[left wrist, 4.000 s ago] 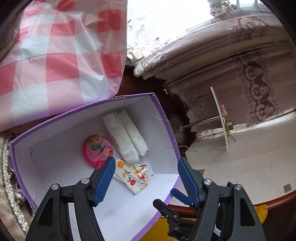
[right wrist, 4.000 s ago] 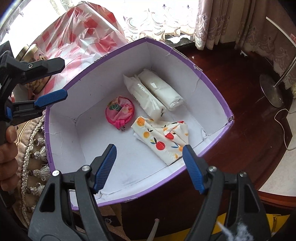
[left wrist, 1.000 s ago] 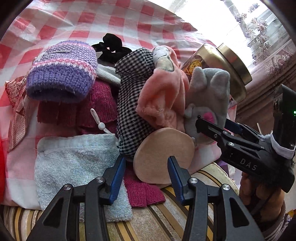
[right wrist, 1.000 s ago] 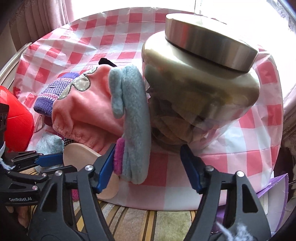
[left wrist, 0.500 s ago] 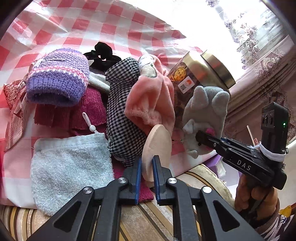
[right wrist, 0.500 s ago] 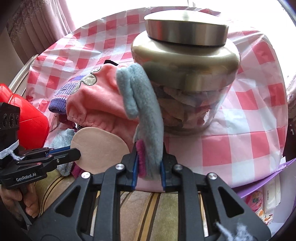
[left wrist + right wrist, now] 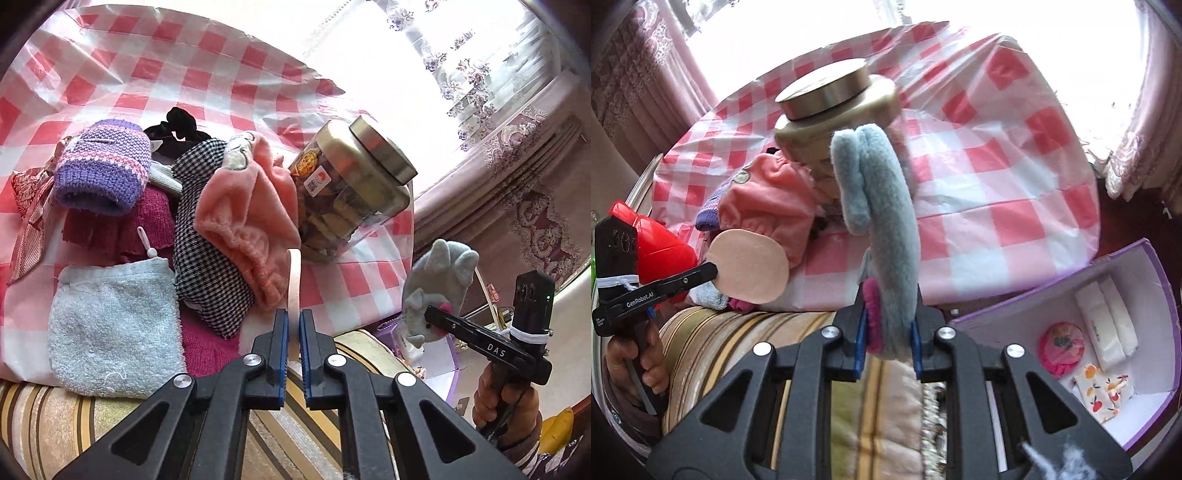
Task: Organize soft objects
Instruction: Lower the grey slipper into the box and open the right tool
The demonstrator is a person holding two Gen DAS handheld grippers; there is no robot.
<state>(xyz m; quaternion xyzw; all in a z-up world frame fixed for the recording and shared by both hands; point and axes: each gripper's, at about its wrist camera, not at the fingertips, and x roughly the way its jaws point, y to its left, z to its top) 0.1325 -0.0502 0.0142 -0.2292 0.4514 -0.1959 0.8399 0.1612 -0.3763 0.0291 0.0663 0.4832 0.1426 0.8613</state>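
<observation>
Fluffy grey plush toy (image 7: 886, 229); glossy plastic checked cloth (image 7: 997, 177).

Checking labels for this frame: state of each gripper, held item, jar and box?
left gripper: shut on the beige round pad, lifted clear
right gripper: shut on the grey plush toy, held upright
glass jar: lid on, filled, standing on the checked cloth
purple box: open, holding four items
</observation>
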